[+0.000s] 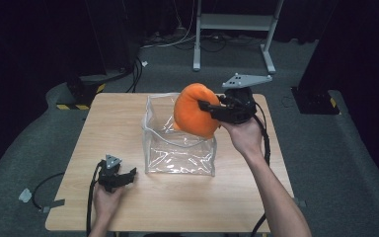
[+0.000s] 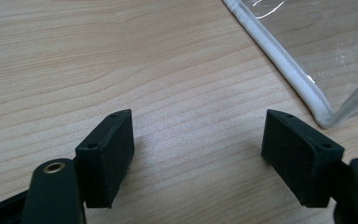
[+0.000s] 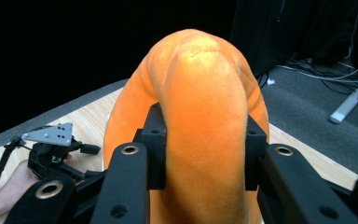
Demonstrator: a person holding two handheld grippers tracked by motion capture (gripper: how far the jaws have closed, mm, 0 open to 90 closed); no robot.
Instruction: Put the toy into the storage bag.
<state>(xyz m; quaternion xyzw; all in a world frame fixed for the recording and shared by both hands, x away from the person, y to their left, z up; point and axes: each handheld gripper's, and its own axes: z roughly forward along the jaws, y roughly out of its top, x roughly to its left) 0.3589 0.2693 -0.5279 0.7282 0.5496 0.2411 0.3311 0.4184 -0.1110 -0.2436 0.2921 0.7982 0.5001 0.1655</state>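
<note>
An orange plush toy (image 1: 193, 116) hangs over the open top of a clear plastic container (image 1: 177, 158) in the middle of the wooden table (image 1: 113, 123). My right gripper (image 1: 205, 109) is shut on the plush from the right side. In the right gripper view the plush (image 3: 200, 93) bulges up between the two jaws, which press into it (image 3: 204, 154). My left gripper (image 1: 128, 175) rests near the table's front left, left of the container, open with nothing in it. In the left gripper view its jaws (image 2: 198, 149) stand wide apart over bare wood, and the container's white-edged corner (image 2: 307, 51) lies at the upper right.
A white desk frame (image 1: 232, 22) stands on the grey floor behind the table, with cables around it. Black stands with yellow-black stripes sit at the back left (image 1: 79, 94) and back right (image 1: 316, 98). Bare tabletop lies left of and in front of the container.
</note>
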